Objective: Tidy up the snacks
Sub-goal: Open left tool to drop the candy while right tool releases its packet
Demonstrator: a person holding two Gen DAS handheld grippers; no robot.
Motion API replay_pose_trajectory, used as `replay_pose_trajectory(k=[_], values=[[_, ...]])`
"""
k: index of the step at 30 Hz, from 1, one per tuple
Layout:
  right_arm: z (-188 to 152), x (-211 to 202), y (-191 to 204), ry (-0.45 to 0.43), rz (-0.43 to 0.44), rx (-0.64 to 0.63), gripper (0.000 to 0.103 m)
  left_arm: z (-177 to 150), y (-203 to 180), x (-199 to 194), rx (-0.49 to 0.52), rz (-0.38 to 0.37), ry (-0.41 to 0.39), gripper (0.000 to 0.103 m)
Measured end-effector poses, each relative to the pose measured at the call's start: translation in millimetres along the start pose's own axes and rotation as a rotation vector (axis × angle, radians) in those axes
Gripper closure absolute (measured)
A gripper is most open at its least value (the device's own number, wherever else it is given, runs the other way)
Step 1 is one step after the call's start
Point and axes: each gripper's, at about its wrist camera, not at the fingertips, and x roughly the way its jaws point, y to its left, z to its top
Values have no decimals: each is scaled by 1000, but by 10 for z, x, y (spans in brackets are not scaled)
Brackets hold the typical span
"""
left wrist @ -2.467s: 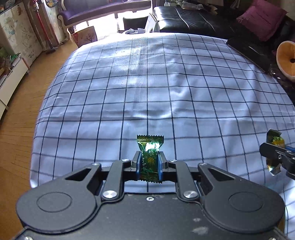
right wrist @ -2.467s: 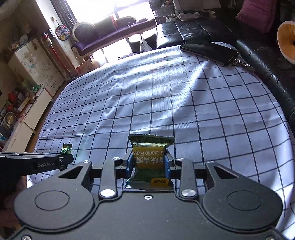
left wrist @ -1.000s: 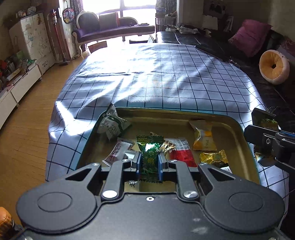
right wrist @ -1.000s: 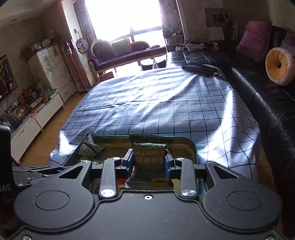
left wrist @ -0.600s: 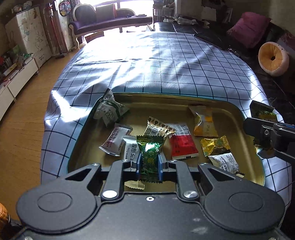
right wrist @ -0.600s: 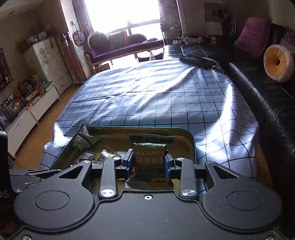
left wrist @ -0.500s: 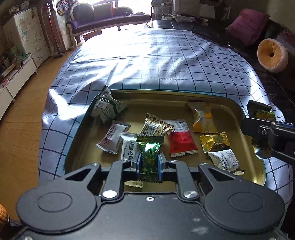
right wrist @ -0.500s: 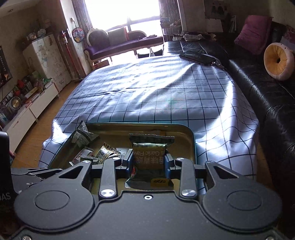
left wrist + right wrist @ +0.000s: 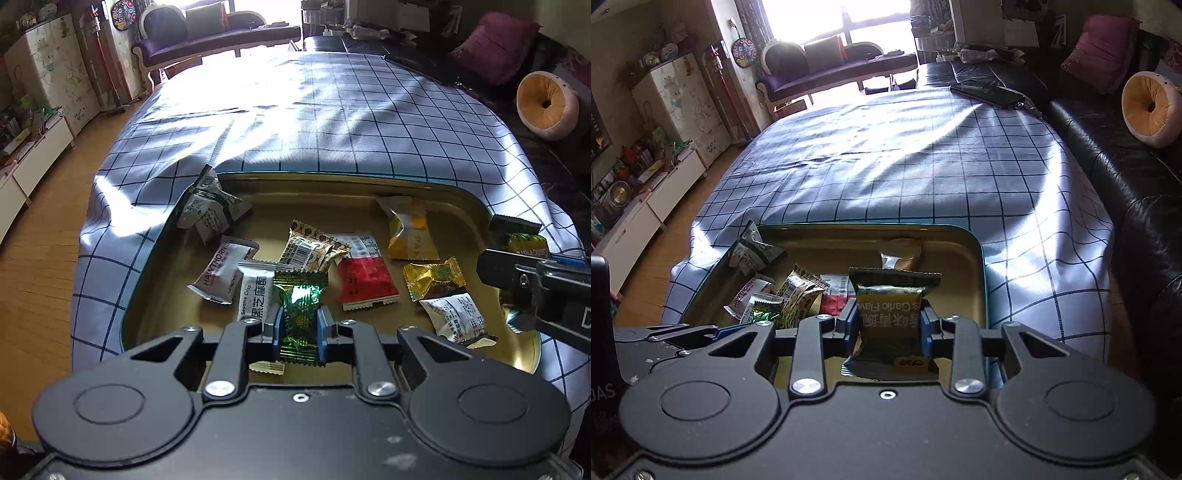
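A gold tin tray (image 9: 369, 180) with a teal rim sits on the checked tablecloth and holds several wrapped snacks, among them a red packet (image 9: 365, 275) and a yellow one (image 9: 410, 232). My left gripper (image 9: 298, 326) is shut on a green foil candy (image 9: 300, 306) above the tray's near side. My right gripper (image 9: 889, 323) is shut on a dark green garlic-flavour packet (image 9: 889, 306) above the tray's (image 9: 980, 273) right part. The right gripper also shows at the right edge of the left wrist view (image 9: 532, 273).
The checked cloth (image 9: 332, 110) covers the table beyond the tray. A black sofa (image 9: 1126, 177) with a round orange cushion (image 9: 1148, 107) runs along the right. A dark phone (image 9: 986, 92) lies at the table's far right. Wooden floor and white cabinets are on the left.
Both grippers have pulled back from the open cloth and now hang over the snack tray, a little closer and lower than half a second ago. Both still hold their snacks.
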Motion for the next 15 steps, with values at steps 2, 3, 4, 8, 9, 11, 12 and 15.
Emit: replay_pose_trajectory(k=[2,3,4,8,9,11,12,15], values=[[-2,8,6,3,0,-2,61,2,9,2,-3,-5,2,84],[-4,11,7,4,0,-2,61,3,11,-1,-4,-8,1,84],[-3,15,6,5,-1,-3,61,1,11,-6,-4,-9,-2,84],[-7,18,-4,5,-5,0,61,-11,-5,-18,2,4,-11,74],[-4,20,-3,5,-5,1,61,-17,-8,-20,5,3,-13,74],[-4,18,-5,4,-7,2,61,-27,-13,-22,8,2,-11,74],[0,23,0,3,-8,3,61,-34,-18,-24,9,1,-10,74],[-3,26,1,5,-8,2,61,-54,-27,-43,15,0,-11,74]])
